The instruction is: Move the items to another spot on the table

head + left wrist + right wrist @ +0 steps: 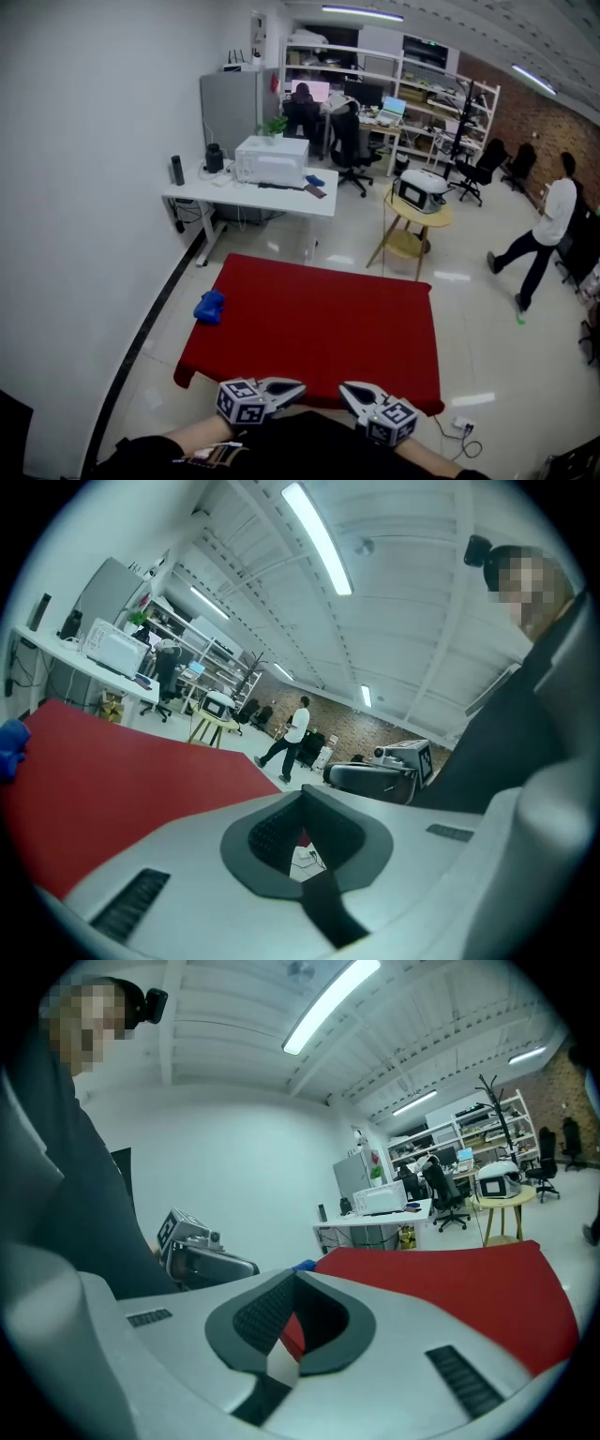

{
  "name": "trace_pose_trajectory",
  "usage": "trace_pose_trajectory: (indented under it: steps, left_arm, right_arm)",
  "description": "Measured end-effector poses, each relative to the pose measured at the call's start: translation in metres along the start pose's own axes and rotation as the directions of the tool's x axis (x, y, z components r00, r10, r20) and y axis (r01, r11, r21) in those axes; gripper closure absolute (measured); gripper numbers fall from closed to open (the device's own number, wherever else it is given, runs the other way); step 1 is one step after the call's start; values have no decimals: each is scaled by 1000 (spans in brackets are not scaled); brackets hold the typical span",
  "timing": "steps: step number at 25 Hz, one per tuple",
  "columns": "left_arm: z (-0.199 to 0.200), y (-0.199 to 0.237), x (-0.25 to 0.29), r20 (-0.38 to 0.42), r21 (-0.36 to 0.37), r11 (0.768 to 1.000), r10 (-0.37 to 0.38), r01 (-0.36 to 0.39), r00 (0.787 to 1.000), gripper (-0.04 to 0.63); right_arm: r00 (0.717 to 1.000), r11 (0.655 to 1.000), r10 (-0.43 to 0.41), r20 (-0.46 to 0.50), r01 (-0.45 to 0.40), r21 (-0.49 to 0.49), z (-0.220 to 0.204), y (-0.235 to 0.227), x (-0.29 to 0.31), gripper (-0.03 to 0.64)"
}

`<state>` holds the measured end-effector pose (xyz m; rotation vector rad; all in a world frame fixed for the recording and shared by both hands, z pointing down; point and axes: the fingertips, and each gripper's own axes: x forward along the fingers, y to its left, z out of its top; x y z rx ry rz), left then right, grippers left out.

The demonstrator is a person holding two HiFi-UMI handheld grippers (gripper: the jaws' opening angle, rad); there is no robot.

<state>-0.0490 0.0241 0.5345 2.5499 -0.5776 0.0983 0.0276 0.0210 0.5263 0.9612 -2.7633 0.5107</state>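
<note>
The blue item (209, 306) lies on the left edge of the red table (319, 328), alone on the cloth and well apart from both tools. Nothing on the table stands between it and them.

At the table's near edge, the left gripper (296, 385) and right gripper (346, 391) are held close to the person's body with their tips pointing at each other. Each has its jaws brought together and holds nothing.

Beyond the table's far left corner is a white desk (246, 193) with a bottle (177, 170) and a white box (272, 159) on it. Beyond the far right corner is a wooden stool (409, 242) bearing a small appliance (420, 189). Further right, a person (542, 236) walks across the floor. A cable (459, 425) lies on the floor by the table's near right corner.

Only the head view shows the whole table top and how far the item sits from the tools. The left gripper view looks across the table from low down. It catches the item at its own left margin, the walker against a brick wall past the table, and the right gripper beside the holder's dark clothing. The right gripper view shows the left gripper against the white wall, the desk behind the table, and only a sliver of blue above its own jaws.
</note>
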Motion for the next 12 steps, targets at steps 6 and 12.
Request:
trace_pose_trajectory:
  steps: [6, 12]
  left_arm:
    - [-3, 3, -3, 10, -22, 1000, 13, -13, 1000, 594]
    - [-1, 0, 2, 5, -17, 1000, 8, -8, 1000, 594]
  right_arm:
    - [1000, 1000, 16, 2, -16, -1, 1, 2, 2, 617]
    - [1000, 1000, 7, -11, -7, -25, -1, -6, -1, 617]
